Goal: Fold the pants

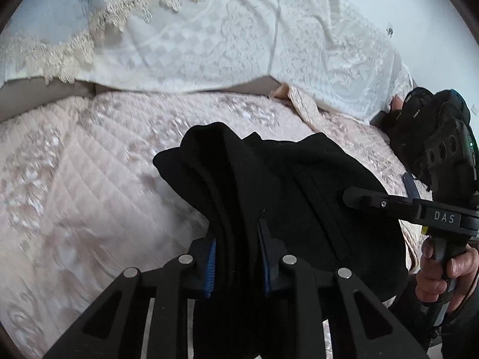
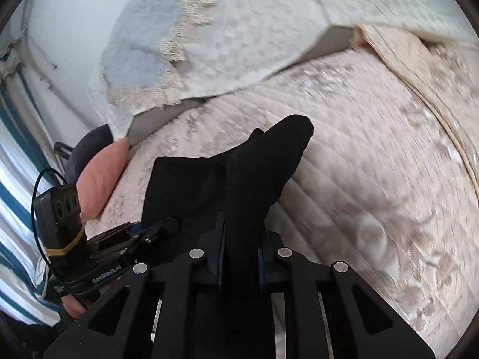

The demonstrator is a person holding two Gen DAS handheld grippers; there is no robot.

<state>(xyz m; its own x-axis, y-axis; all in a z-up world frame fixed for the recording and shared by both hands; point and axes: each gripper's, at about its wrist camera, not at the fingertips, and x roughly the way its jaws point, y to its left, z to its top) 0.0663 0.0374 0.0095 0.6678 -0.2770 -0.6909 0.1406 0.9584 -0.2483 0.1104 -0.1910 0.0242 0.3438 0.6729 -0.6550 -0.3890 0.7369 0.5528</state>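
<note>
Black pants [image 1: 284, 179] hang bunched above a pale pink quilted bed cover [image 1: 89, 185]. My left gripper [image 1: 238, 239] is shut on a thick fold of the pants, cloth filling the gap between its blue pads. My right gripper [image 2: 241, 233] is shut on another fold of the pants [image 2: 254, 164], a corner sticking up past its tips. The right gripper also shows at the right of the left wrist view [image 1: 359, 197], against the cloth. The left gripper shows at the lower left of the right wrist view [image 2: 143, 230].
A white lace cover [image 1: 209, 39] with a beige fringe lies over the pillows at the back. The pink bed cover [image 2: 374, 179] spreads all around. A pink cushion [image 2: 101, 176] lies at the bed's left edge. A person's hand [image 1: 440, 272] holds the right gripper's handle.
</note>
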